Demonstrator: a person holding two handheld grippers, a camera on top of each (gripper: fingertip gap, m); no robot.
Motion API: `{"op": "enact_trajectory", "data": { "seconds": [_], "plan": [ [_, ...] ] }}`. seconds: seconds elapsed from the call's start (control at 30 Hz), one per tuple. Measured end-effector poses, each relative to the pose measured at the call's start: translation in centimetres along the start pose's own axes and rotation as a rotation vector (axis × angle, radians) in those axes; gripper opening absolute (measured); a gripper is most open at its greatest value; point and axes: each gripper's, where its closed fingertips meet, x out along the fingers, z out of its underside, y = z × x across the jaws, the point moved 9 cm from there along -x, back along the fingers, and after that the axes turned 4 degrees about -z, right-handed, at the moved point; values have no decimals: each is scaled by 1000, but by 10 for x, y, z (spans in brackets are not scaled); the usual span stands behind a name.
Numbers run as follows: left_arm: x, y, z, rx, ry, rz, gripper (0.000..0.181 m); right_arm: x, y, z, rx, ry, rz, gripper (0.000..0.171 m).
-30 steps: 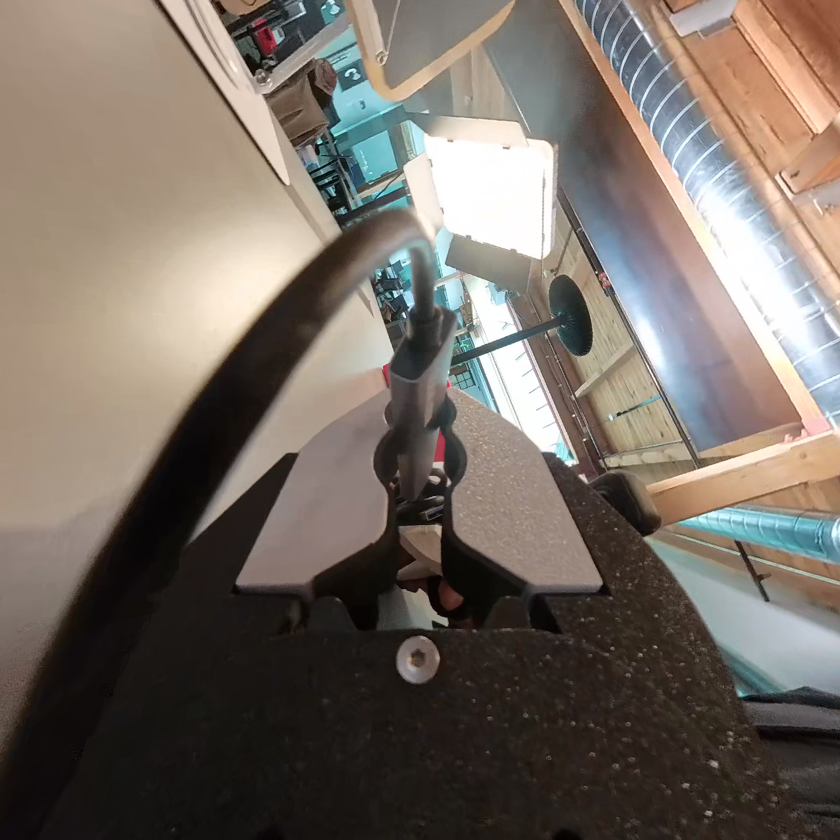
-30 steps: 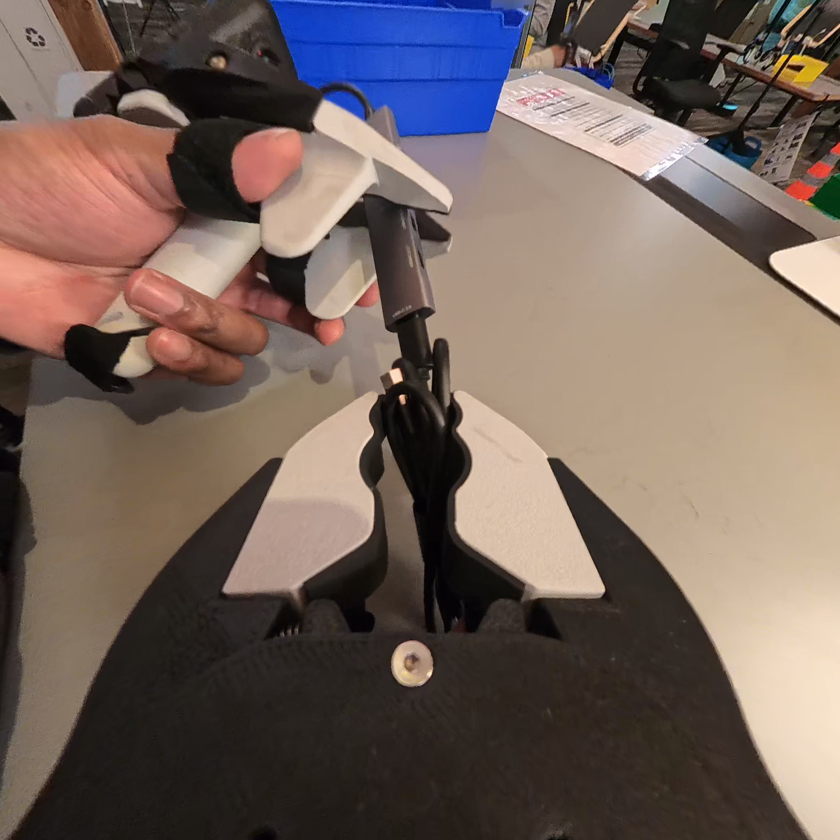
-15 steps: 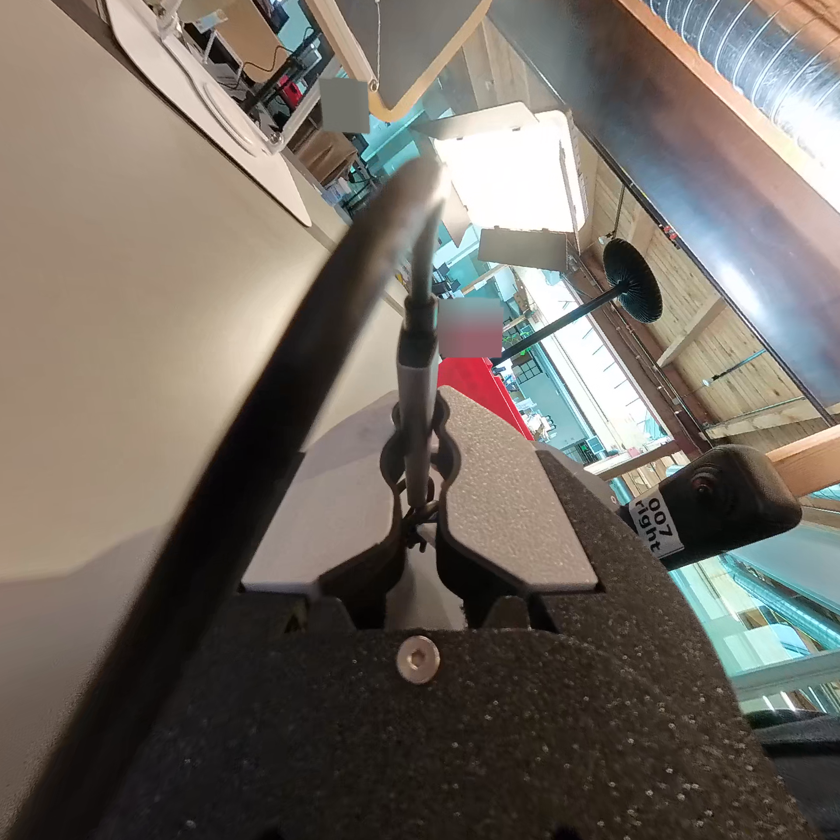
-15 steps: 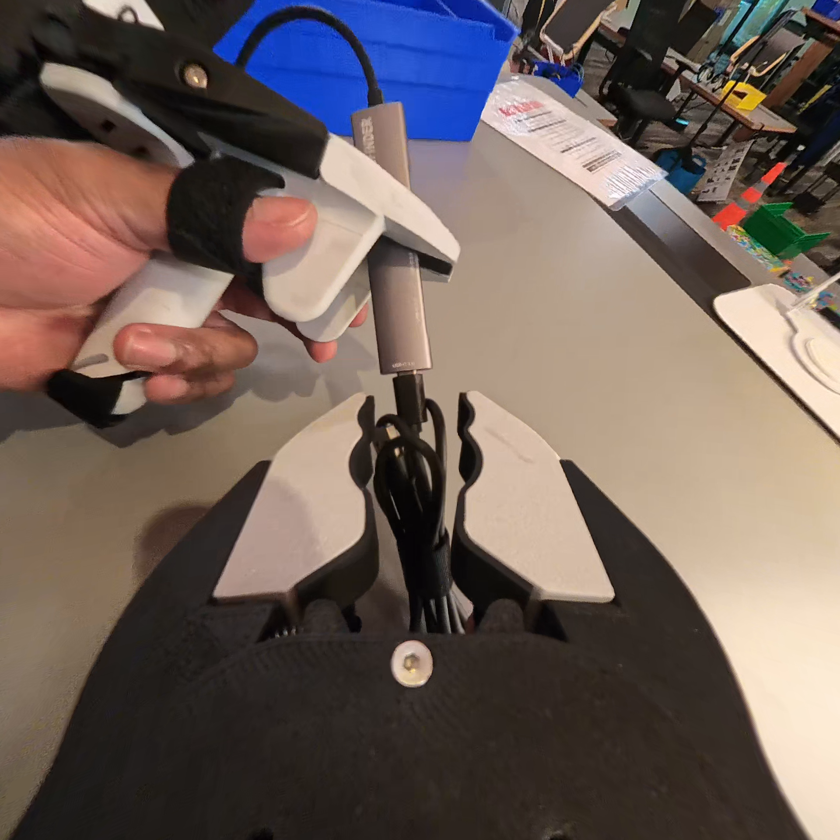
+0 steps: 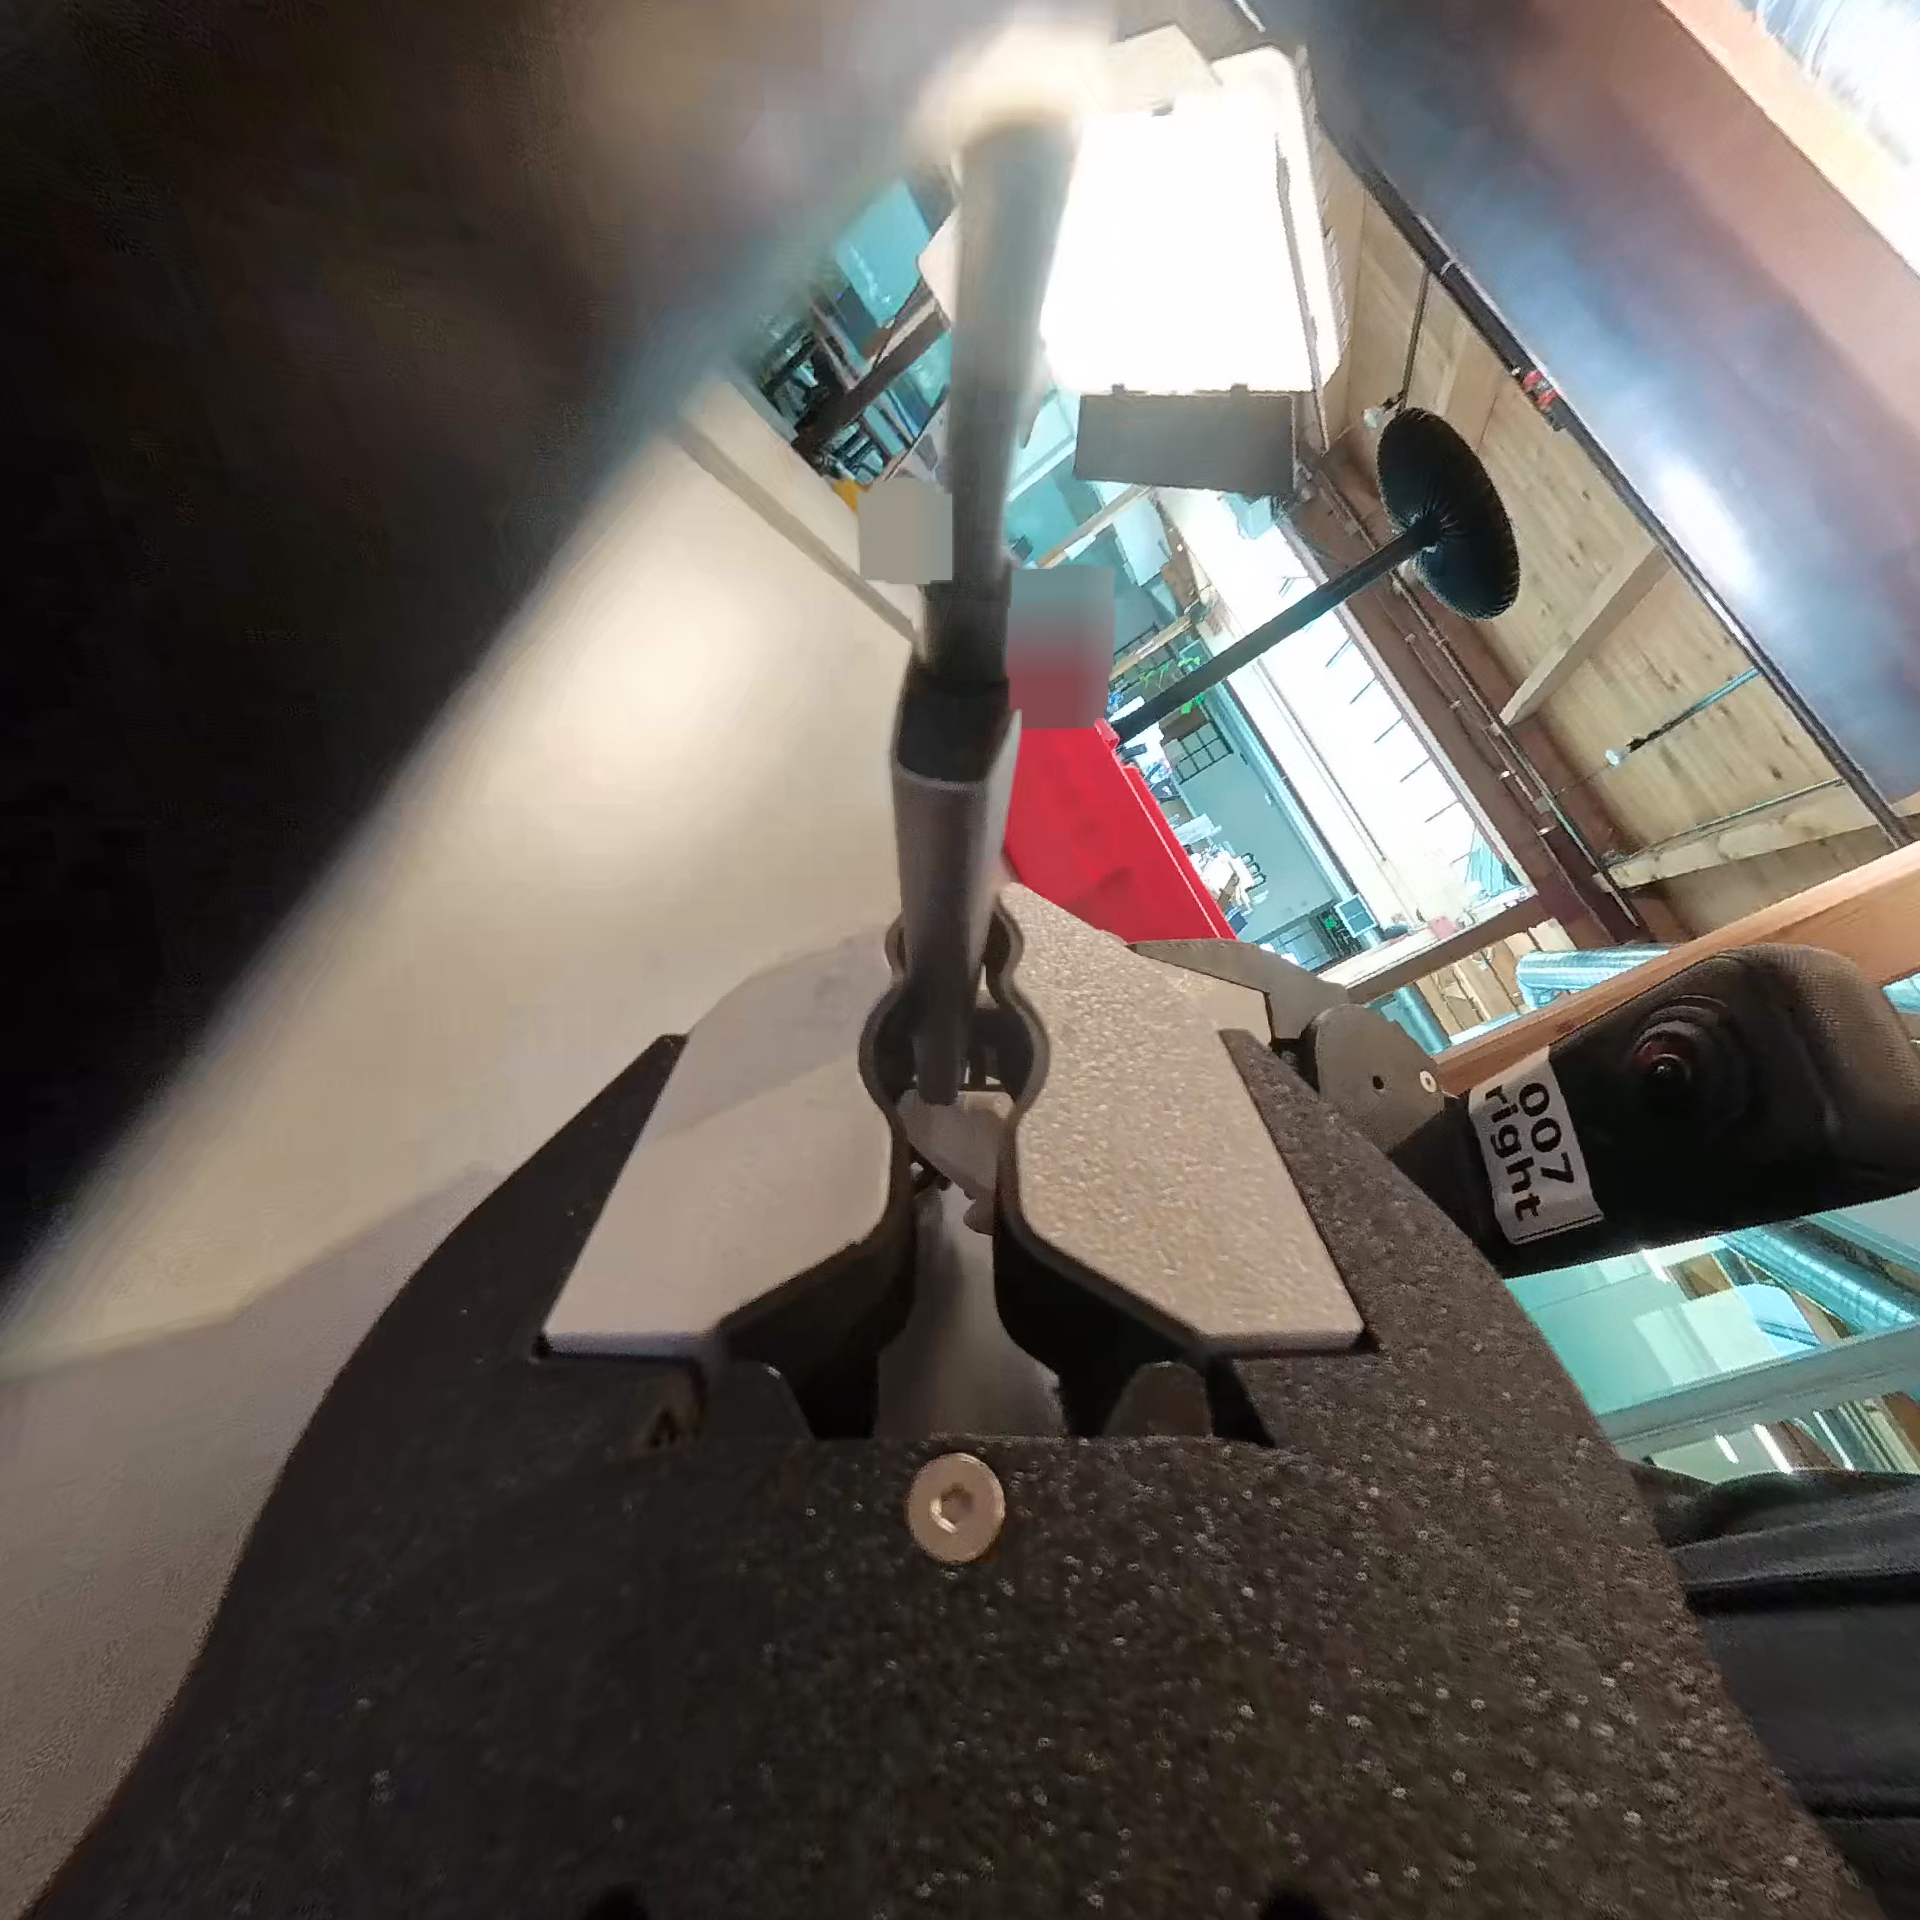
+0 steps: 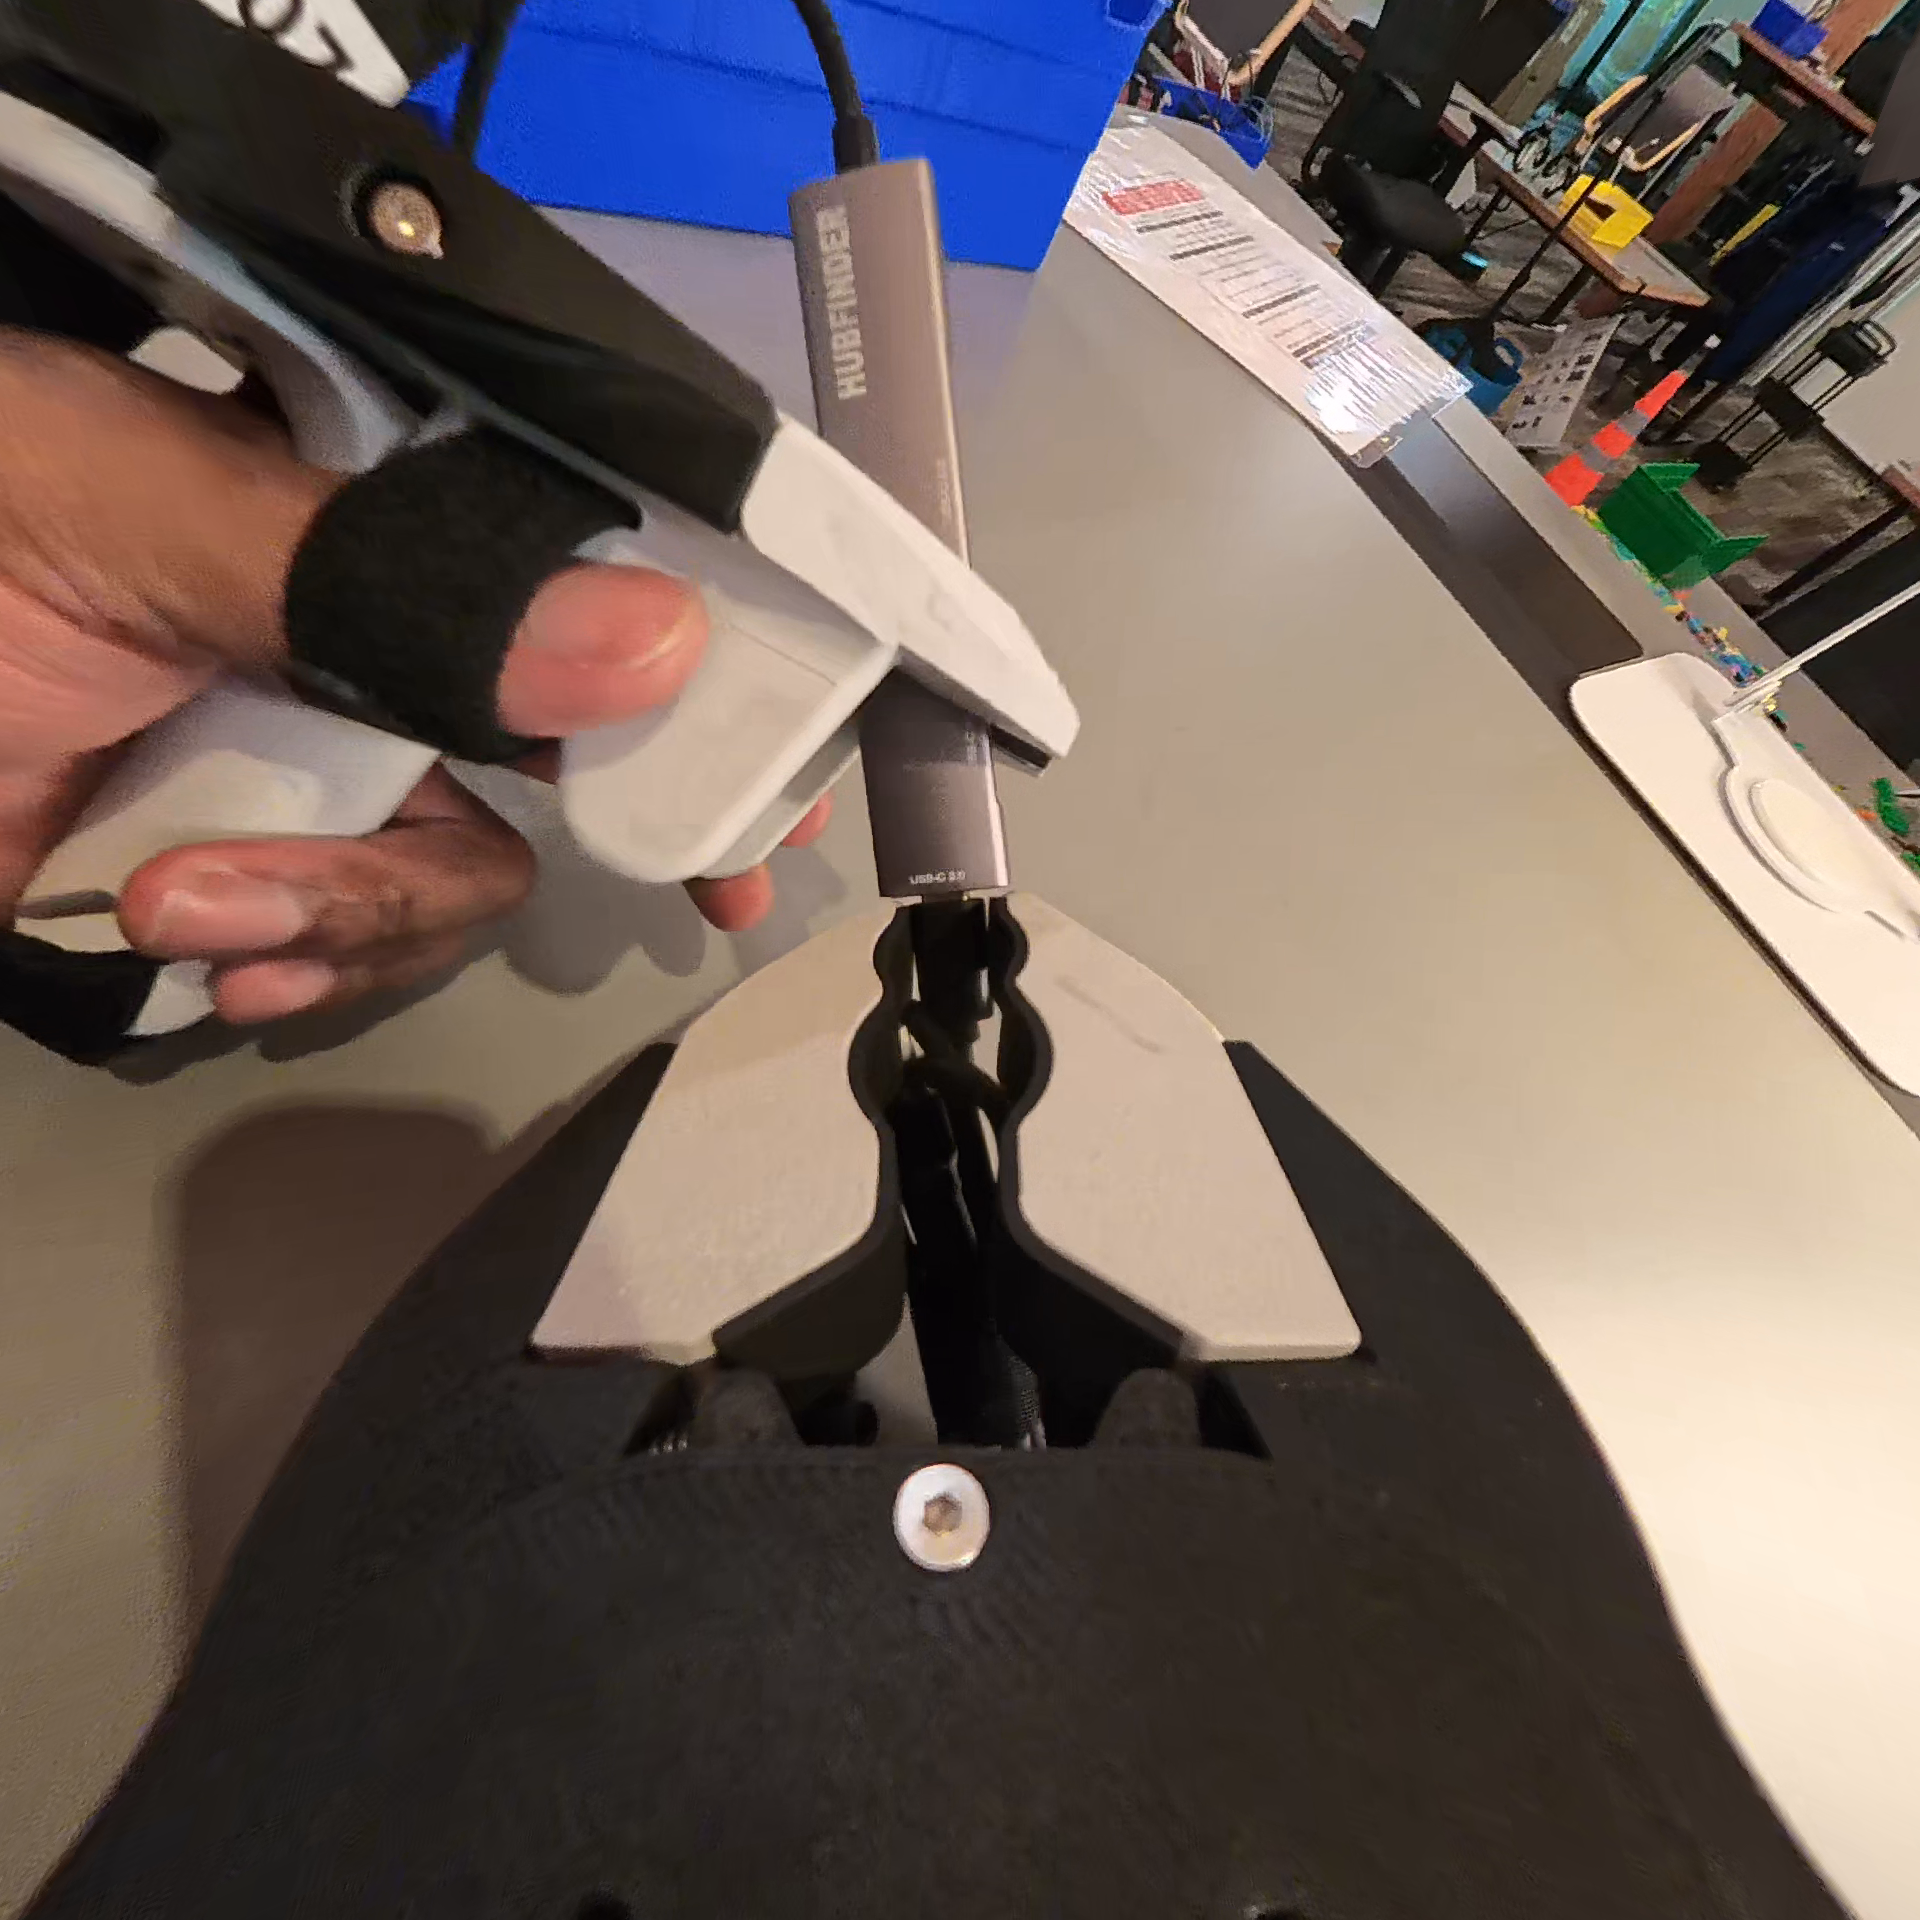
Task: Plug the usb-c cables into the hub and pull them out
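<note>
A slim grey hub (image 6: pixel 894 468) is held upright above the table by my left gripper (image 6: pixel 1023 743), which is shut on its lower half. In the left wrist view the hub (image 5: pixel 940 831) stands between that gripper's (image 5: pixel 948 940) fingers, its own black lead (image 5: pixel 987 416) rising from its far end. My right gripper (image 6: pixel 951 920) is shut on a bundled black usb-c cable (image 6: pixel 945 1195). The cable's black plug (image 6: pixel 951 935) sits against the hub's lower end port, and no metal tip shows. The right gripper also shows in the left wrist view (image 5: pixel 1299 997).
A person's hand (image 6: pixel 260 623) holds the left gripper over the grey table (image 6: pixel 1351 831). A blue bin (image 6: pixel 675 114) stands at the back, a laminated sheet (image 6: pixel 1268 281) back right, a white pad (image 6: pixel 1766 831) at the right edge. A red bin (image 5: pixel 1081 831) shows behind the hub. Less than 4 cm separates the two grippers' tips.
The right gripper has moved up to the hub, so its fingertips now reach the hub's lower end. Its fingers have narrowed on the cable. The hub has tilted more upright.
</note>
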Motion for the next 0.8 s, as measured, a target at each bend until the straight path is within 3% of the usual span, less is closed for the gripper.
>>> {"op": "enact_trajectory", "data": {
  "seconds": [0.27, 0.5, 0.7, 0.8],
  "plan": [
    [-3, -9, 0, 11, 28, -38, 9, 8, -8, 2, -55, 18, 44, 13],
    [-11, -4, 2, 81, 168, -92, 9, 10, -18, -10, 88, -8, 90, 14],
    [-10, 3, 2, 55, 48, 25, 9, -10, -4, 1, -156, 118, -58, 14],
    [-7, 6, 2, 66, 54, 18, 9, -12, -2, 0, -80, 94, -42, 14]
  ]
}}
